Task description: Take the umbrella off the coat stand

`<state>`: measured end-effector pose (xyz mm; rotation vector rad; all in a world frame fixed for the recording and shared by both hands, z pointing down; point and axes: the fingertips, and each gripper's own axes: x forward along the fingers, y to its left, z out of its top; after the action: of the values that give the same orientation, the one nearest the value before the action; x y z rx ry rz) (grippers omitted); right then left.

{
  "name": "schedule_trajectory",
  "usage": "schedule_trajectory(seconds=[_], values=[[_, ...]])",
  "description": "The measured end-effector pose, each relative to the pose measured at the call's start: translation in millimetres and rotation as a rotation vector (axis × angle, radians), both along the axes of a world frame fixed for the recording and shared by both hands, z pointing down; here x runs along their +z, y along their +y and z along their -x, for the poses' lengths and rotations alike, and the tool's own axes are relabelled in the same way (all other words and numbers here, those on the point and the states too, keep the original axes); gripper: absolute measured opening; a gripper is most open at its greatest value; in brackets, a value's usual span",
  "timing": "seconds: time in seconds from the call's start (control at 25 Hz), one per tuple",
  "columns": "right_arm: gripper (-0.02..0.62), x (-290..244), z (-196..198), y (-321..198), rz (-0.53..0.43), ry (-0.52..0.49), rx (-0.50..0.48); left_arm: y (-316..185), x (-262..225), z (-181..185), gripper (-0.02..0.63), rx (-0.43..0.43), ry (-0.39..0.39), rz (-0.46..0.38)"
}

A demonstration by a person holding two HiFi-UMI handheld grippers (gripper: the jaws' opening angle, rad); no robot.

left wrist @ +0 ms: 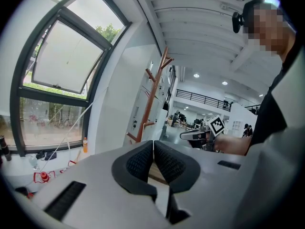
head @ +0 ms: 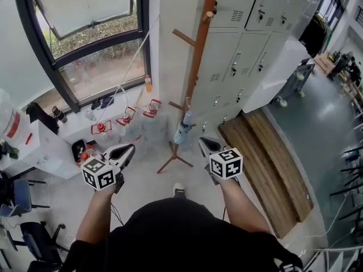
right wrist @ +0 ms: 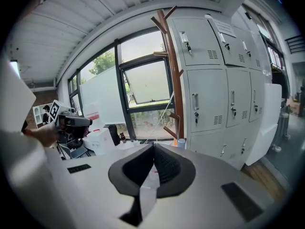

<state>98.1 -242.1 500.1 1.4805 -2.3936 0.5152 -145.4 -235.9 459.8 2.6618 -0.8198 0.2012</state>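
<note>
A brown wooden coat stand (head: pixel 198 50) rises in front of me, its feet on the floor by my shoe. A folded pale blue umbrella (head: pixel 183 131) hangs low on its pole. My left gripper (head: pixel 129 148) is held to the left of the umbrella, and my right gripper (head: pixel 204 143) just to its right. Both are shut with nothing between the jaws and both are clear of the umbrella. The left gripper view shows the coat stand (left wrist: pixel 151 99) ahead of the closed left gripper (left wrist: pixel 153 143). In the right gripper view the umbrella's top (right wrist: pixel 181 143) peeks over the shut right gripper (right wrist: pixel 153 148) beside the coat stand (right wrist: pixel 174 75).
Grey metal lockers (head: pixel 249 55) stand right behind the stand, with a wooden platform (head: pixel 266 163) on the floor beside them. A dark-framed window (head: pixel 96 55) is at the left, and below it lie red items (head: pixel 126 118) and white boxes (head: pixel 39 146).
</note>
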Motion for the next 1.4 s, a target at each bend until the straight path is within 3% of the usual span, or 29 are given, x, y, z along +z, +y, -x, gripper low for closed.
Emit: schedule_trajectory(seconds=[0.6,1.4], values=[[0.015,19,-28,-54,0.024,-0.005,-0.004,-46,18,-26,0.028,-0.008,-0.021,0.033],[0.015,40,-32,-97,0.025,-0.012,-0.003,-82,37,-35,0.028,-0.011,-0.014,0.065]])
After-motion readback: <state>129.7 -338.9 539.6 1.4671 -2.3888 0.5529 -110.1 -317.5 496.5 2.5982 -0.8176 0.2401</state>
